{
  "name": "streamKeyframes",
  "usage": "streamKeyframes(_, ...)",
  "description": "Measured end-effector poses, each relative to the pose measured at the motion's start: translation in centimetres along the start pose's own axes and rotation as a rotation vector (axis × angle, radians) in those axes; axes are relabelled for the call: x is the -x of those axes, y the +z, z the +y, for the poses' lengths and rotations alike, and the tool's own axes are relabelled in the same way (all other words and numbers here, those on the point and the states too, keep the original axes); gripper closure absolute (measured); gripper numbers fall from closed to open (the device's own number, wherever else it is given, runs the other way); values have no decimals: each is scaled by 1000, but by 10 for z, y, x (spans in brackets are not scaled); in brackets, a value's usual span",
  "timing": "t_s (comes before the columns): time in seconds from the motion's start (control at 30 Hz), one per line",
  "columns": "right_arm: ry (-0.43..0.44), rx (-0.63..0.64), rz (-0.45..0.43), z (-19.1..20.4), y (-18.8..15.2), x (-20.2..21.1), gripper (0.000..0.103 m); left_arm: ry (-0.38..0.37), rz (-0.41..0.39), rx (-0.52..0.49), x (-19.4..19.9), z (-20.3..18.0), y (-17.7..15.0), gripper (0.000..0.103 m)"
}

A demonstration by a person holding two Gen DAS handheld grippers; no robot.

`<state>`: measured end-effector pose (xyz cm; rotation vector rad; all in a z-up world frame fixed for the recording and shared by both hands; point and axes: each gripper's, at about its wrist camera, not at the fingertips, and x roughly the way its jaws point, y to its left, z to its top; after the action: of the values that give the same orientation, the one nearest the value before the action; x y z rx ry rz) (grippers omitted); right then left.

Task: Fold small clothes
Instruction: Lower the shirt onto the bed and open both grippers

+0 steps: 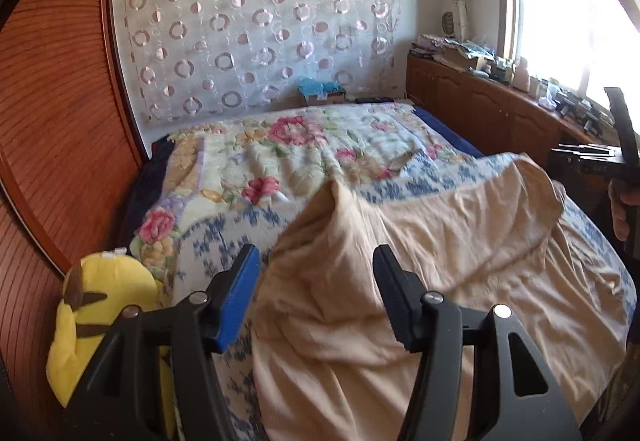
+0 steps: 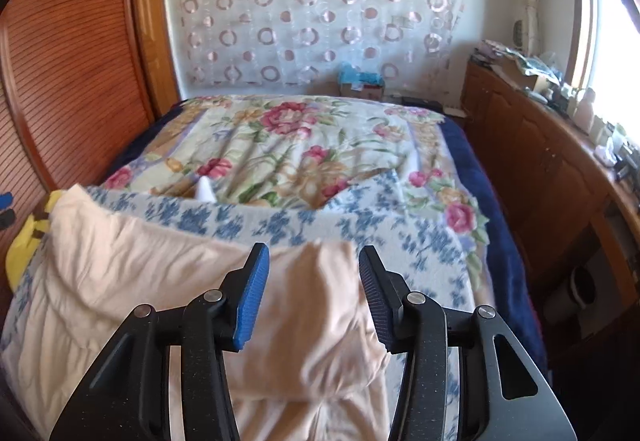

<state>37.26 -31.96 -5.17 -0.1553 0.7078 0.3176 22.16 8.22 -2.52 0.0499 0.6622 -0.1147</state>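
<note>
A pale peach garment (image 1: pixel 420 261) lies rumpled on a blue-and-white patterned blanket (image 1: pixel 224 233) on the bed. My left gripper (image 1: pixel 316 261) is open, its jaws standing either side of a raised fold near the garment's left edge. In the right wrist view the same garment (image 2: pixel 160 273) spreads to the left, and my right gripper (image 2: pixel 314 261) is open with its jaws either side of the garment's near right corner. The right gripper's body also shows at the right edge of the left wrist view (image 1: pixel 592 157). Neither gripper holds cloth.
A floral blanket (image 2: pixel 288 145) covers the far half of the bed. A yellow plush toy (image 1: pixel 100 313) lies at the bed's left edge by the slatted wooden wardrobe (image 1: pixel 52 121). A cluttered wooden cabinet (image 2: pixel 552 161) runs along the right under the window.
</note>
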Motion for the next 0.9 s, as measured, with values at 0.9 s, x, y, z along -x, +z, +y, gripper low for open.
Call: streamKeyframes(0.9,186,5,150,38,-97,-13,56,0,235,88,-69,8,-62,45)
